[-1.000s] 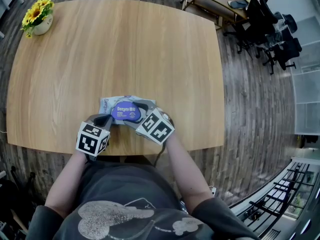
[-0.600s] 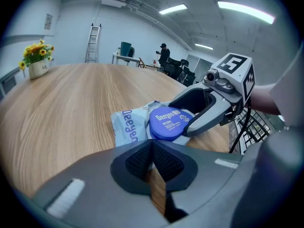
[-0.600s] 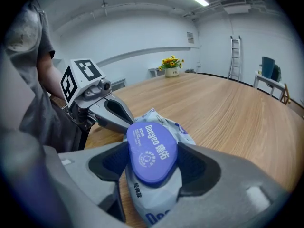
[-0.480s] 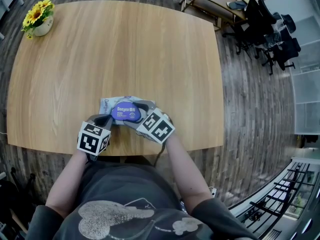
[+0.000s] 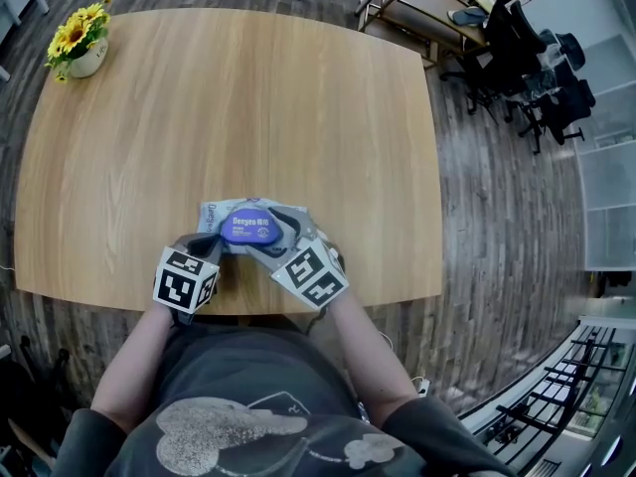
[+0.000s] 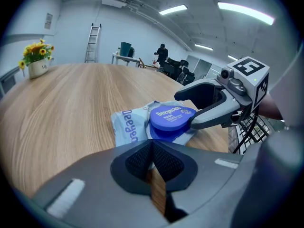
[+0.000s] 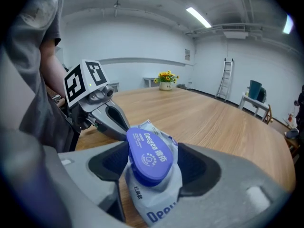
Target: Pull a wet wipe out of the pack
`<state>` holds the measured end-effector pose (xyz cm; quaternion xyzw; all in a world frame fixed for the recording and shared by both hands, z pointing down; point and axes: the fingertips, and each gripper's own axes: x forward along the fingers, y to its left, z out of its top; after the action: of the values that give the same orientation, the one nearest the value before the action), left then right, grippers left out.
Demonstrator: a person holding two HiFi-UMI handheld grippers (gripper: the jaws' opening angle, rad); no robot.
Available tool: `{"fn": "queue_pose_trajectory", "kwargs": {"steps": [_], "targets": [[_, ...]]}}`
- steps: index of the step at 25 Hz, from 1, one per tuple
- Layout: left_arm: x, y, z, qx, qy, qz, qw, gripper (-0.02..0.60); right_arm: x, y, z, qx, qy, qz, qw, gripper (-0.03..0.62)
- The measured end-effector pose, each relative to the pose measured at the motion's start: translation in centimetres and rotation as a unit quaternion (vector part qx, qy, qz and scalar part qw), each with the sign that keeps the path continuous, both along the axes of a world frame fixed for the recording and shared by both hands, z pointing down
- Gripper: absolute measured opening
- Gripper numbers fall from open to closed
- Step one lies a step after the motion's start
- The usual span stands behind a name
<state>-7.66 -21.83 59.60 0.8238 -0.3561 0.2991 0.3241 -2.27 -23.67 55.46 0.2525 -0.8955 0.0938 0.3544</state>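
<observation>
The wet wipe pack point(image 5: 214, 213), pale film with a round blue lid point(image 5: 249, 228), lies near the table's front edge. My right gripper point(image 5: 281, 229) comes at it from the right. In the right gripper view the jaws press in on both sides of the lid point(image 7: 149, 158), and the film point(image 7: 156, 201) bunches below it. My left gripper point(image 5: 207, 241) is shut, with its tips point(image 6: 152, 148) at the pack's point(image 6: 127, 127) near edge. Whether it pinches the film is hidden. The lid point(image 6: 172, 117) looks down on its base.
The round-cornered wooden table point(image 5: 248, 97) bears a pot of yellow flowers point(image 5: 78, 38) at its far left corner. Office chairs point(image 5: 537, 58) and a low bench stand on the plank floor to the right. The person's body is close behind the front edge.
The right gripper's marker cube has dropped back toward the person and the gripper has tilted, staying on the lid. The left gripper has kept still.
</observation>
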Motion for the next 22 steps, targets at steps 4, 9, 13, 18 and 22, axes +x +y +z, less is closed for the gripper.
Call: {"fn": "queue_pose_trajectory", "kwargs": {"steps": [4, 9, 13, 18, 22], "targets": [[0.0, 0.0, 0.0, 0.002, 0.001, 0.0, 1.0, 0.017, -0.1, -0.8, -1.5, 0.025, -0.027, 0.005, 0.999, 0.293], [-0.1, 0.0, 0.0, 0.003, -0.002, 0.0, 1.0, 0.017, 2.1, -4.0, -3.1, 0.06, -0.045, 0.09, 0.993, 0.164], [0.0, 0.0, 0.0, 0.005, -0.003, 0.001, 1.0, 0.017, 3.3, -5.9, -3.1, 0.061, -0.058, 0.126, 0.988, 0.132], [-0.1, 0.0, -0.1, 0.004, -0.002, 0.001, 1.0, 0.018, 3.9, -7.6, -2.5, 0.059, -0.06, 0.163, 0.983, 0.126], [-0.1, 0.0, -0.1, 0.006, 0.0, 0.0, 1.0, 0.018, 4.1, -8.8, -1.2, 0.046, -0.045, 0.184, 0.981, 0.126]]}}
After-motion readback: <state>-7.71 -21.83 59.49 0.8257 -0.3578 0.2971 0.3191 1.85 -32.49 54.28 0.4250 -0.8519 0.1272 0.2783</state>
